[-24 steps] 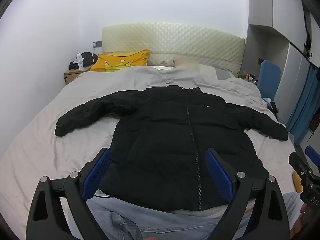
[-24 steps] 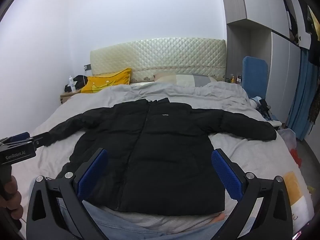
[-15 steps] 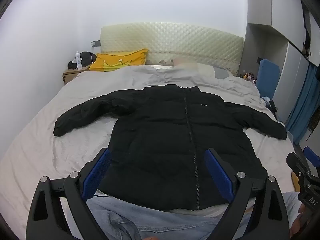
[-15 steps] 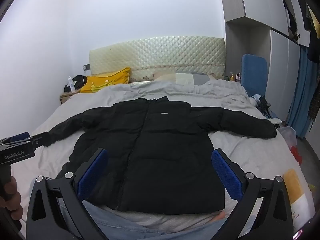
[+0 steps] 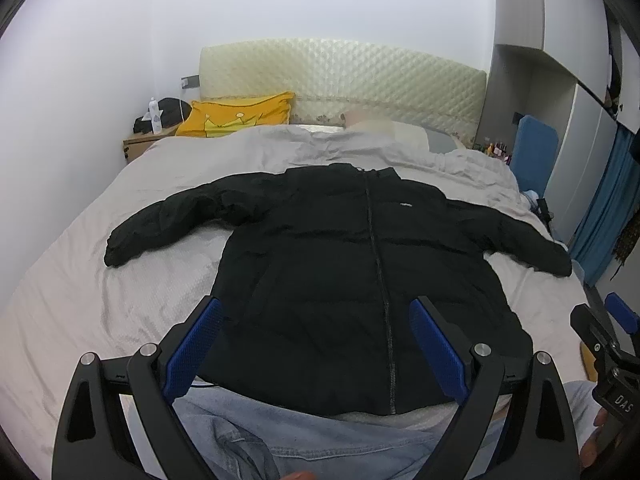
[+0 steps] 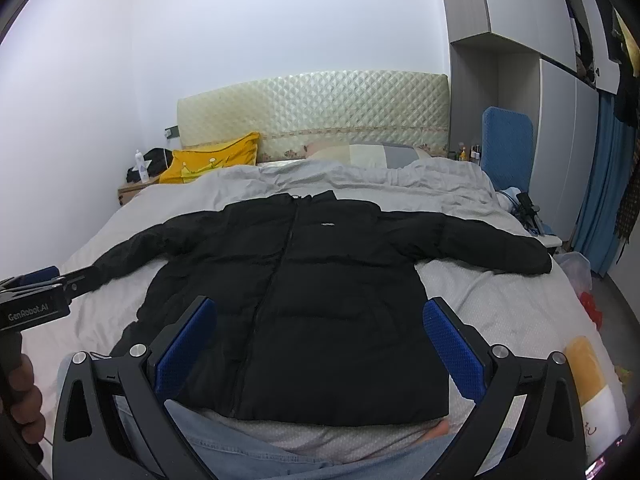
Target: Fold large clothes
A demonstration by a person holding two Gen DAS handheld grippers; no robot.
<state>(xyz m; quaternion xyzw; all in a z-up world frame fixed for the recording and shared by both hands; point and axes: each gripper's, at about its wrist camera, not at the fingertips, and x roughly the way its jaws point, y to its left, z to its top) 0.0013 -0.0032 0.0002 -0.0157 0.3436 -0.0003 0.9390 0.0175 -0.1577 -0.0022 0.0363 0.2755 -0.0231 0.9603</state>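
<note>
A black puffer jacket (image 5: pixel 344 264) lies flat and zipped on the bed, front up, collar toward the headboard, both sleeves spread out to the sides. It also shows in the right wrist view (image 6: pixel 304 288). My left gripper (image 5: pixel 316 344) is open and empty, held above the jacket's hem. My right gripper (image 6: pixel 320 344) is open and empty, also above the hem. Each gripper shows at the edge of the other's view.
The bed has a light grey sheet (image 5: pixel 92 292) and a quilted headboard (image 5: pixel 344 76). A yellow pillow (image 5: pixel 240 116) lies at the back left by a nightstand (image 5: pixel 140 146). A blue chair (image 6: pixel 508 144) and wardrobe stand on the right. The person's jeans (image 5: pixel 320 440) are below the grippers.
Both views have shifted only slightly; the jacket lies as before and both grippers stay open.
</note>
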